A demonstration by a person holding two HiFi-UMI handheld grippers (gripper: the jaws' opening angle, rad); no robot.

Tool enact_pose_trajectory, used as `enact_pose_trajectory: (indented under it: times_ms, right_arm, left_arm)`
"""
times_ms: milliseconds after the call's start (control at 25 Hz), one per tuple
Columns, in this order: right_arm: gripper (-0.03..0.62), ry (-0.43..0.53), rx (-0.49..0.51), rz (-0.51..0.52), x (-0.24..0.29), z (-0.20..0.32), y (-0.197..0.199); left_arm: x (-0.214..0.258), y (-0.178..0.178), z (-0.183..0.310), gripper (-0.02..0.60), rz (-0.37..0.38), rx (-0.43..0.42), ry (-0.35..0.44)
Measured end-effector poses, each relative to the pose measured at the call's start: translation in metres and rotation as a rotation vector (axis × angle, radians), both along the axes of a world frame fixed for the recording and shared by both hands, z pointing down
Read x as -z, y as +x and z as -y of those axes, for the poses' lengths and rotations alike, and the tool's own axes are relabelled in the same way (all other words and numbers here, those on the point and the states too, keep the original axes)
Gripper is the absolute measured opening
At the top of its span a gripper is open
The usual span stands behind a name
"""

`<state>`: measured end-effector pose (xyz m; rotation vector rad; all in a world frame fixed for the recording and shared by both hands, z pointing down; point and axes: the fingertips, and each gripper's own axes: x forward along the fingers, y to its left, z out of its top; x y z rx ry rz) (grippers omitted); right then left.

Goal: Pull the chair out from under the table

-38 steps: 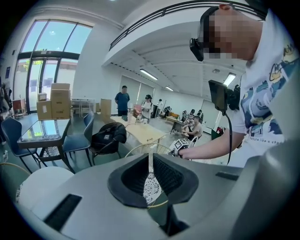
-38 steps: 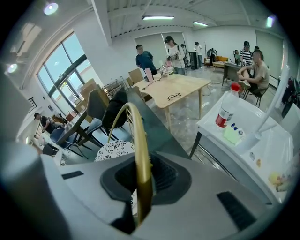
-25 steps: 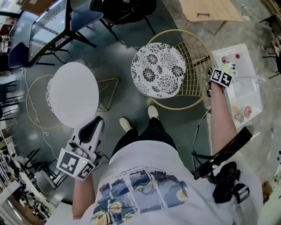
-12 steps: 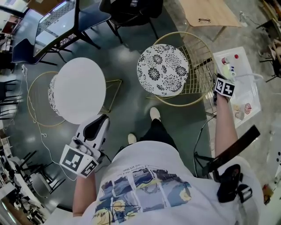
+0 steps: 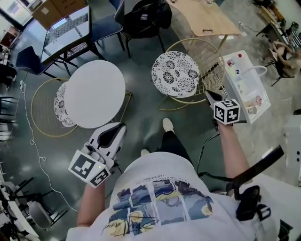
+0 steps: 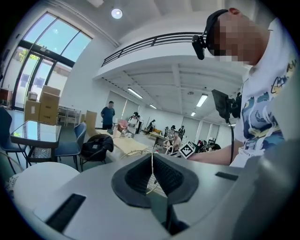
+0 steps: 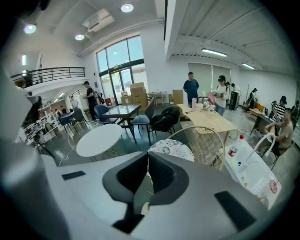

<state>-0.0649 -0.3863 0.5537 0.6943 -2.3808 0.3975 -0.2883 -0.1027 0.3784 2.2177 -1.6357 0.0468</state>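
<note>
A gold wire chair with a black-and-white patterned cushion (image 5: 175,74) stands free on the floor right of the round white table (image 5: 94,93). A second wire chair (image 5: 59,107) is tucked under that table's left side, mostly hidden. My right gripper (image 5: 210,95) hovers near the free chair's wire back (image 5: 211,61), apart from it, its jaws closing to shut with nothing between them. My left gripper (image 5: 117,131) hangs just in front of the table's near edge, jaws together and empty. The right gripper view shows the cushion (image 7: 171,149) and the table (image 7: 99,139) beyond the right gripper (image 7: 148,161).
A white tray (image 5: 244,84) with bottles stands right of the chair. A wooden table (image 5: 202,16), a black chair with a bag (image 5: 146,14) and a glass-topped table (image 5: 66,28) lie farther off. Cables (image 5: 33,146) trail over the floor at left. Several people stand or sit in the background.
My right gripper has lifted away from the far right of the chair's wire back and come toward me. The left gripper moved up toward the table's edge.
</note>
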Motion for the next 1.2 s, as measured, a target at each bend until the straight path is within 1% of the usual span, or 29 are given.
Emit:
enact_pose_trajectory:
  times_ms: [80,160,240,320,400,520,640,760,840,1000,1200]
  right_arm:
    - [0.011,0.016,0.059,0.026,0.022,-0.062,-0.018]
    - [0.011,0.03,0.112,0.042,0.04,-0.12,-0.031]
    - [0.011,0.036,0.16,0.06,0.055,-0.17,-0.042]
    - [0.011,0.025,0.214,0.087,0.067,-0.215,-0.056]
    - [0.011,0.021,0.27,0.115,0.078,-0.252,-0.068]
    - [0.011,0.042,0.349,0.136,0.092,-0.292,-0.078]
    - [0.011,0.071,0.392,0.135,0.1,-0.321,-0.077]
    - [0.011,0.082,0.383,0.153,0.106,-0.335,-0.066]
    - [0.011,0.08,0.369,0.156,0.107,-0.343,-0.05]
    - [0.011,0.07,0.34,0.16,0.112,-0.358,-0.002]
    - [0.011,0.084,0.307,0.185,0.123,-0.372,0.056]
  left_arm:
    - [-0.001,0.002,-0.028,0.011,-0.003,-0.023,0.002]
    - [-0.007,0.006,-0.05,0.011,-0.012,-0.067,-0.003]
    - [-0.014,0.011,-0.065,0.011,-0.017,-0.112,-0.012]
    - [-0.021,0.017,-0.08,0.009,-0.009,-0.137,-0.027]
    - [-0.024,0.023,-0.093,0.009,-0.003,-0.148,-0.033]
    - [-0.028,0.037,-0.105,0.009,-0.009,-0.165,-0.038]
    - [-0.034,0.055,-0.112,0.009,-0.018,-0.212,-0.044]
    - [-0.042,0.077,-0.113,0.009,-0.003,-0.277,-0.052]
    - [-0.046,0.098,-0.113,0.009,0.015,-0.324,-0.058]
    - [-0.04,0.152,-0.112,0.009,0.043,-0.38,-0.056]
    - [-0.025,0.223,-0.114,0.009,0.058,-0.447,-0.037]
